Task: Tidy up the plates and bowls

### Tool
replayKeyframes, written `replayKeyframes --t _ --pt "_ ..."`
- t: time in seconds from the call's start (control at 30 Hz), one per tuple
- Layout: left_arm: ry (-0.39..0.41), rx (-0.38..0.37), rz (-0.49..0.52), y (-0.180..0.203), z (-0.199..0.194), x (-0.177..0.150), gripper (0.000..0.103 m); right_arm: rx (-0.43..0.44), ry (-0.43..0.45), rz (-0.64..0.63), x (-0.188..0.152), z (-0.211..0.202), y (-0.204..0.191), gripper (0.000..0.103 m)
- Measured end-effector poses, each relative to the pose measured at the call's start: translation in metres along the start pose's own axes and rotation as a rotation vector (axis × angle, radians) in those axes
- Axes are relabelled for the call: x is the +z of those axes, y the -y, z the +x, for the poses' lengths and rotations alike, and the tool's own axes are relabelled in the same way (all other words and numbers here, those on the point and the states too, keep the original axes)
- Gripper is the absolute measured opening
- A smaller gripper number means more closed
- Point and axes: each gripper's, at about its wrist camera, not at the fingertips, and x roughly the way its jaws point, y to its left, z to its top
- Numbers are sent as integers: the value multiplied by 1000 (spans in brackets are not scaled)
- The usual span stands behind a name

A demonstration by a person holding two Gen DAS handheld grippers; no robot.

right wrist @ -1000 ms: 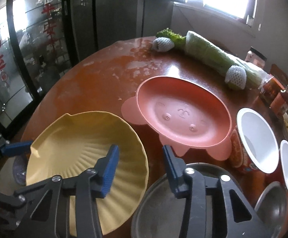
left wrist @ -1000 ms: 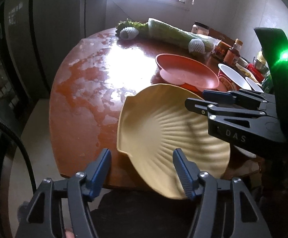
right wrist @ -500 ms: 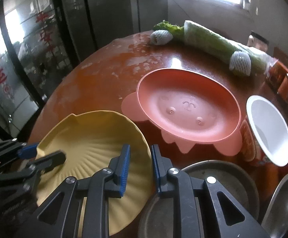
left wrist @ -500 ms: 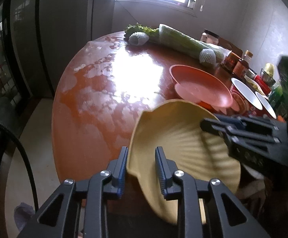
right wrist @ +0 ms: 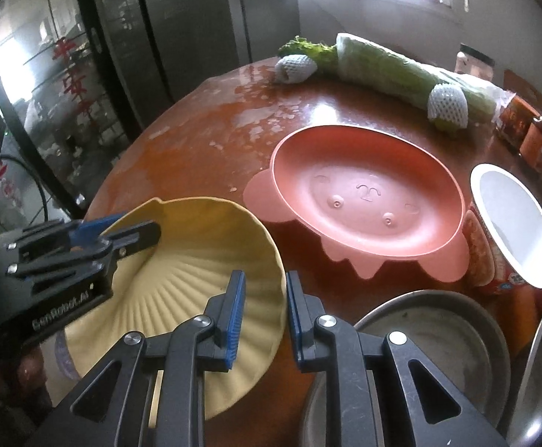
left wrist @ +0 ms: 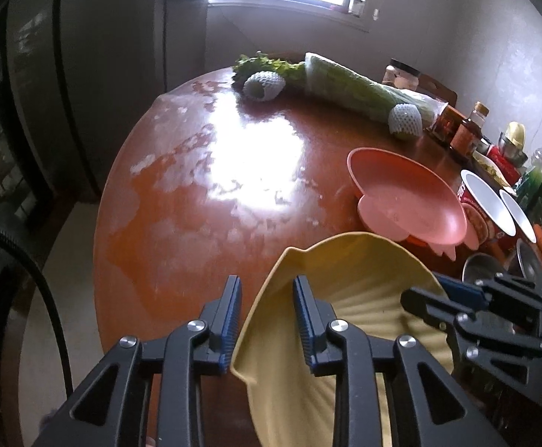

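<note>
A yellow shell-shaped plate hangs tilted over the near edge of the round red-brown table. My left gripper is shut on the plate's left rim; in the right wrist view the left gripper shows at the plate's far left. My right gripper is shut on the plate's right rim, and the right gripper appears at the right of the left wrist view. A pink animal-shaped plate sits just beyond on the table.
White-lined paper bowls stand right of the pink plate. Steel pans lie at the near right. Wrapped cabbage, foam-netted fruit and sauce bottles line the far side. A dark glass cabinet stands left.
Both grippers have gone from open to shut on the yellow plate's opposite rims. The left wrist view has shifted, and the plate now sits tilted and raised between them.
</note>
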Motion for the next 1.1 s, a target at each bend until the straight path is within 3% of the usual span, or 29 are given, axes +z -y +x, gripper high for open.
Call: replayKeyframes --t 0.33,0.43,0.83,1.1 --pt "-21 -19 91 9 22 32 34 -9 -7 59 -2 -1 9 22" --pt "-16 -9 116 14 26 34 34 30 -4 72 -5 -6 7 22" --pt "-9 -52 121 12 24 37 34 22 -10 88 -11 -8 2 23" --pt "-6 -38 125 12 17 33 34 1 3 88 -9 -11 4 24"
